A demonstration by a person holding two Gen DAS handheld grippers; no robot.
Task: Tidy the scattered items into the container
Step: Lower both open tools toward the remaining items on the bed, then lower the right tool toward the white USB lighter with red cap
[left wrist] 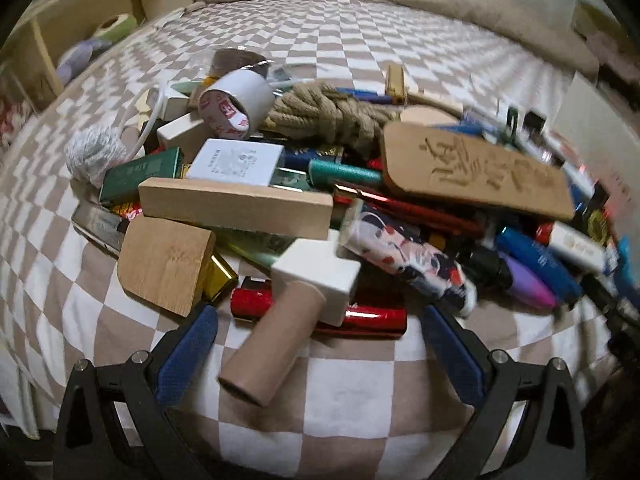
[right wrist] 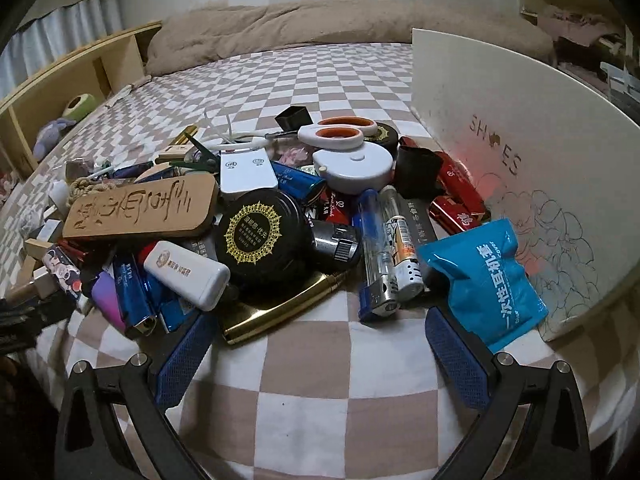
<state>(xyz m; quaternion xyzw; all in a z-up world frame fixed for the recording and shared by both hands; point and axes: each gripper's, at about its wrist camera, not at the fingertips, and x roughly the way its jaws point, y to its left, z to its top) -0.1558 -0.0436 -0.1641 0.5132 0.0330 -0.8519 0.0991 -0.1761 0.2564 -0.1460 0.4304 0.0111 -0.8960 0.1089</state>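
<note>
Checkered bed [right wrist: 312, 392] bears clutter pile [right wrist: 256, 216], shoebox [right wrist: 540, 152].

Mixed heap [right wrist: 256, 216] of lighters, tins, wooden blocks, scissors, lying on checkered bed; white shoebox [right wrist: 532, 184] just beside, upright.

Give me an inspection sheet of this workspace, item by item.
Surface: checkered bedsheet, bare near both grippers.
Job's things: heaped pile, including carved wooden plaque, black round tin, scissors, rope bundle, tape roll.
Container: white shoe box, right of the pile; blue packet leans against it.
Clutter: nothing seen beyond the pile.
Grippers: left gripper open, cardboard tube between its fingers; right gripper open, empty.
Cables: white cable.
Surroundings: beige duvet, wooden shelf.
</note>
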